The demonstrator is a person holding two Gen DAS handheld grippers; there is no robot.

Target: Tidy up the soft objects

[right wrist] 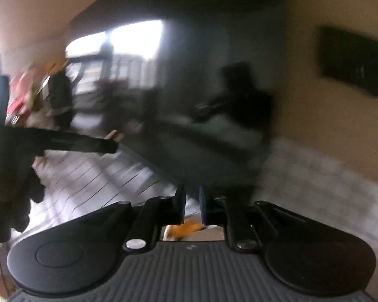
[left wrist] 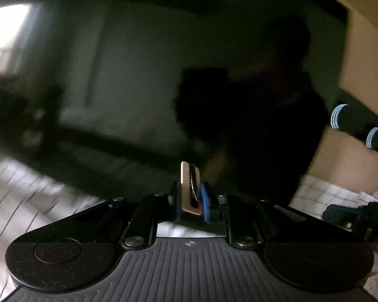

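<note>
Both views are blurred by motion. In the left wrist view my left gripper (left wrist: 192,188) is shut, its beige and blue fingers pressed together with nothing clearly between them, in front of a dark glossy screen (left wrist: 163,75). In the right wrist view my right gripper (right wrist: 192,202) has its dark fingers close together with a narrow gap; nothing shows between them. Dark socks with blue-and-white striped cuffs (left wrist: 340,117) hang at the right of the left view. A pile of pale and dark cloth (left wrist: 352,203) lies at the lower right there.
A white tiled floor (right wrist: 100,176) runs across the lower left. A tan wall (right wrist: 327,125) is at the right, with a dark panel (right wrist: 355,68) on it. A bright window (right wrist: 133,35) and pink items (right wrist: 22,93) are at the left. A dark low table (right wrist: 201,146) stands ahead.
</note>
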